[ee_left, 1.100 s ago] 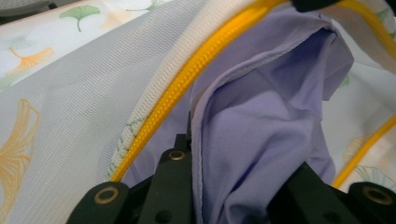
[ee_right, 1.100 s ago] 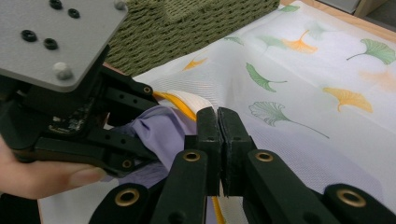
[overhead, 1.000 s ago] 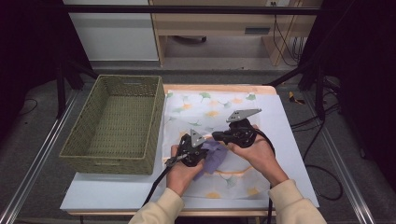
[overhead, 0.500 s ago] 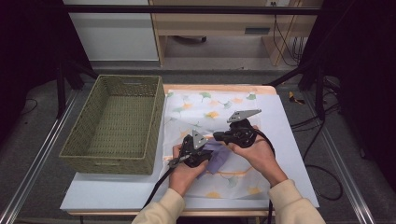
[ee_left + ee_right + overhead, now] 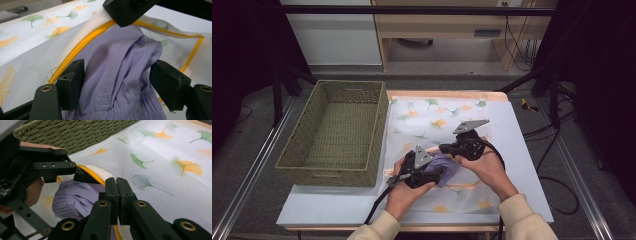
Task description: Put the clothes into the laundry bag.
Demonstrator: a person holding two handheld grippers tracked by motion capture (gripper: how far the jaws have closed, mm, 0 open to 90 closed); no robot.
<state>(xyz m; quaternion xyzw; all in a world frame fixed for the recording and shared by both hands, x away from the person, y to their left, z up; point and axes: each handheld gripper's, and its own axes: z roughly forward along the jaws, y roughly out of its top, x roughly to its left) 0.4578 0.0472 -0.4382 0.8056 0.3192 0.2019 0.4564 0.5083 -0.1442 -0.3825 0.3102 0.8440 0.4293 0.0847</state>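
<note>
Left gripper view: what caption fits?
Open left gripper around purple cloth going into a yellow-edged mesh bag.

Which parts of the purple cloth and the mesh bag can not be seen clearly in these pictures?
- Purple cloth, high view: mostly covered by both tools and hands.
- Cloth's lower part, left gripper view: cut off by the bottom edge.
- Mesh bag zipper edge, right gripper view: hidden where the right tool pinches it.
- Bag's inside: cloth blocks it.

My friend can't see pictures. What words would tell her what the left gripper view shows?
A bunched purple cloth sits between two black jaws that stand apart and have just been opening, at the yellow-zippered mouth of a white mesh bag printed with leaves. The other gripper pinches the bag's edge above it.
</note>
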